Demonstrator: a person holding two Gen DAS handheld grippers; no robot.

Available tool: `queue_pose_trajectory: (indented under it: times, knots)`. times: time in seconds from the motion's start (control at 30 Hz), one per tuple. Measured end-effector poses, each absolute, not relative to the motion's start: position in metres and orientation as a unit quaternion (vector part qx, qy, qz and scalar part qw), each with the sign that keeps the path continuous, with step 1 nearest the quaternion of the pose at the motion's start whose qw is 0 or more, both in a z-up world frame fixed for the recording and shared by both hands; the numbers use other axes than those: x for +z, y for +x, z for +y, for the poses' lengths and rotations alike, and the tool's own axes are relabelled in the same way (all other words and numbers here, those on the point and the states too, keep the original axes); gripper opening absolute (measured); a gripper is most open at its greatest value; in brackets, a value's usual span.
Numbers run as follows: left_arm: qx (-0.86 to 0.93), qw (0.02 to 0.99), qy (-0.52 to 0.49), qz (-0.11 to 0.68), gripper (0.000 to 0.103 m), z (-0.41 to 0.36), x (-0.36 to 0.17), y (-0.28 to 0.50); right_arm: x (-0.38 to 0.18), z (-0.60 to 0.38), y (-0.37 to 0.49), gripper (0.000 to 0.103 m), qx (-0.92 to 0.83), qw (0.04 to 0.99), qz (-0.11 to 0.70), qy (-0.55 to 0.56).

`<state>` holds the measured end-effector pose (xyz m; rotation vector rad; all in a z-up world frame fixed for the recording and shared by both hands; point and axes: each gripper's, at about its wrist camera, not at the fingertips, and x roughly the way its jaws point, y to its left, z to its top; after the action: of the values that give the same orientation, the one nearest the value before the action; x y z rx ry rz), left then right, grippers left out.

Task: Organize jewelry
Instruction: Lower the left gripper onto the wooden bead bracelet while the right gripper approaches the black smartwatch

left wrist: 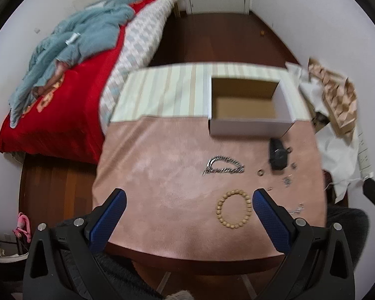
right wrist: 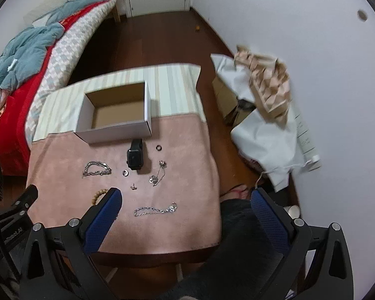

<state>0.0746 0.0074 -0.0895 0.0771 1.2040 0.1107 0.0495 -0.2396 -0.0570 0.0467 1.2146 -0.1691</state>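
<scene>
Jewelry: spread loose over a pink cloth [right wrist: 182,230] that covers the near part of a small table; none of it is held by either tool.
Bead bracelet [left wrist: 234,209]: a ring of tan wooden beads lying flat near the front of the cloth, between the left tool's fingers in the left wrist view but not touched by them; in the right wrist view only an arc shows, behind a blue finger pad.
Thick silver chain [left wrist: 223,167]: folded on itself, mid-cloth, beyond the bead bracelet.
Thin silver chain [right wrist: 155,210]: stretched out sideways near the front of the cloth, between the right tool's fingers as seen, apart from both.
Black watch [right wrist: 135,157]: face up, just in front of the box, its strap reaching toward the box wall.
Small pieces: a ring [right wrist: 125,173] beside the watch, a dark ring [right wrist: 158,147] on its other side, a tangle of small silver items [right wrist: 157,175] near it, and a tiny piece [right wrist: 133,187] nearer the front; too small to tell their kind.
Box [right wrist: 117,131]: open white cardboard box, brown inside, nothing visible in it, sitting where the pink cloth meets a striped cloth [right wrist: 172,87].
Left gripper [left wrist: 188,208]: fingers spread wide, holding nothing, above the front of the table.
Right gripper [right wrist: 186,206]: fingers spread wide, holding nothing; its right finger is out past the table's right edge.
Surroundings: a bed [left wrist: 70,95] with a red cover and blue-grey blanket to the left, dark wood floor, a white bag [right wrist: 267,130] and patterned paper bag against the right wall.
</scene>
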Motion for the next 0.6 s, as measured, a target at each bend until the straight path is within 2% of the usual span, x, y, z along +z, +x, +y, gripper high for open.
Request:
queue_pose_trajectory:
  times: [0.17,0.27,0.43,0.6]
  knots:
    - [0.034,0.778,0.032,0.627,0.102,0.010,-0.155,0.086,-0.119,-0.245,0.067,0.101,-0.075,0.788,0.609,0.051]
    - [0.025,0.754,0.027,0.655,0.100,0.008,-0.189,0.089,-0.153,-0.245,0.072,0.095,-0.074,0.771,0.630,0.059]
    - [0.007,0.727,0.024,0.686,0.084,0.002,-0.227,0.092,-0.190,-0.243,0.074,0.090,-0.077,0.749,0.656,0.052]
    - [-0.006,0.720,0.036,0.693,0.082,-0.008,-0.243,0.089,-0.208,-0.243,0.073,0.089,-0.080,0.734,0.672,0.051]
